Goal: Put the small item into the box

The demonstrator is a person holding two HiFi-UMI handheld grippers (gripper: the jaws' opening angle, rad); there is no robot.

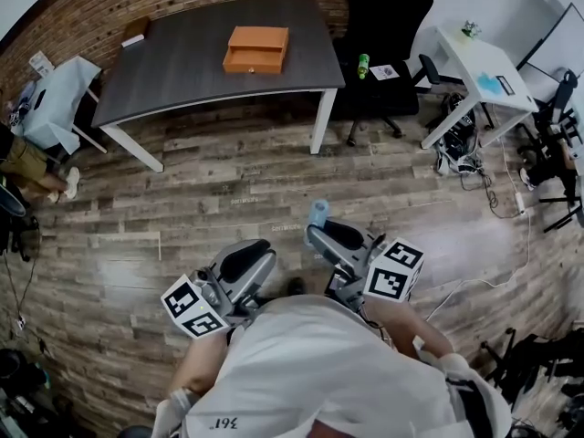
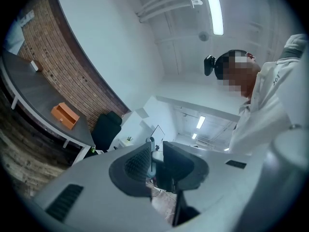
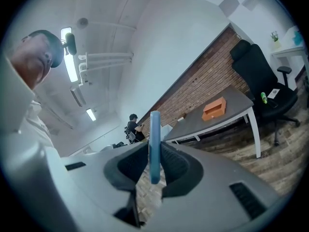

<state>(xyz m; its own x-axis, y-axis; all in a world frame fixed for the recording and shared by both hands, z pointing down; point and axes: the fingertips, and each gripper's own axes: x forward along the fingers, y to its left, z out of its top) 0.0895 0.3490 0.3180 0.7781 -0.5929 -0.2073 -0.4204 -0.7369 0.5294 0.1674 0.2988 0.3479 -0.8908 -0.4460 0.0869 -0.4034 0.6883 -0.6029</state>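
Observation:
The orange box (image 1: 256,49) lies on a dark grey table (image 1: 182,71) far across the room, well away from both grippers. It also shows small in the left gripper view, box (image 2: 64,115), and in the right gripper view, box (image 3: 215,108). My right gripper (image 1: 318,224) is held near my chest, shut on a thin blue disc-like item (image 1: 318,213) that stands upright between the pads (image 3: 154,151). My left gripper (image 1: 265,252) is beside it at the same height. Its jaws (image 2: 155,166) stand nearly together with only a thin slit, and I see nothing held in it.
Wooden plank floor lies between me and the table. A black office chair (image 1: 379,26) stands right of the table, and a white desk (image 1: 479,62) with cables under it is farther right. Another person sits at the left edge (image 1: 27,158).

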